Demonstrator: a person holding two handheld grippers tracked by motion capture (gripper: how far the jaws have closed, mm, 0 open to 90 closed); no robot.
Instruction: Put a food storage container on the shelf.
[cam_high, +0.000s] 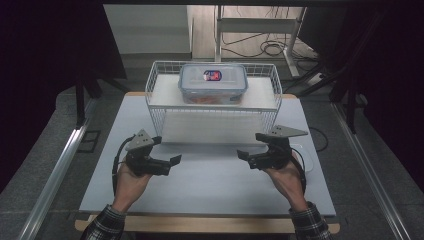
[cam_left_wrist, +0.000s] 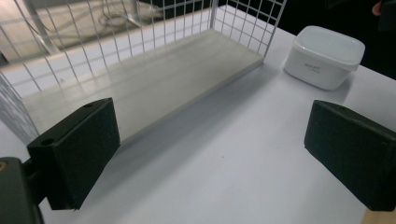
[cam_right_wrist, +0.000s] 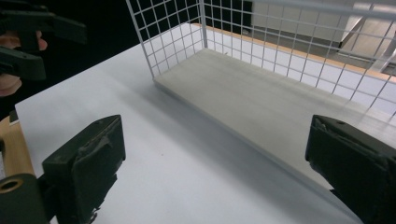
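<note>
A white wire rack (cam_high: 155, 95) stands at the back of the white table (cam_high: 210, 185). Its upper shelf carries a clear lidded box (cam_high: 213, 82) with a blue rim and red contents. The lower shelf board (cam_left_wrist: 140, 88) (cam_right_wrist: 261, 98) is bare. My left gripper (cam_high: 166, 150) (cam_left_wrist: 210, 154) hovers open in front of the rack's left end, nothing between its jaws. My right gripper (cam_high: 251, 145) (cam_right_wrist: 215, 172) hovers open before the rack's right end, also holding nothing. A small white lidded tub (cam_left_wrist: 324, 56) (cam_high: 307, 159) sits on the table by the right hand, partly hidden in the high view.
The table's wooden front edge (cam_high: 210, 225) is near the person's plaid sleeves. Dark floor, a metal rail (cam_high: 55, 175) at left and cables (cam_high: 270, 47) behind the rack surround the table. In the right gripper view the other gripper (cam_right_wrist: 28, 37) appears at top left.
</note>
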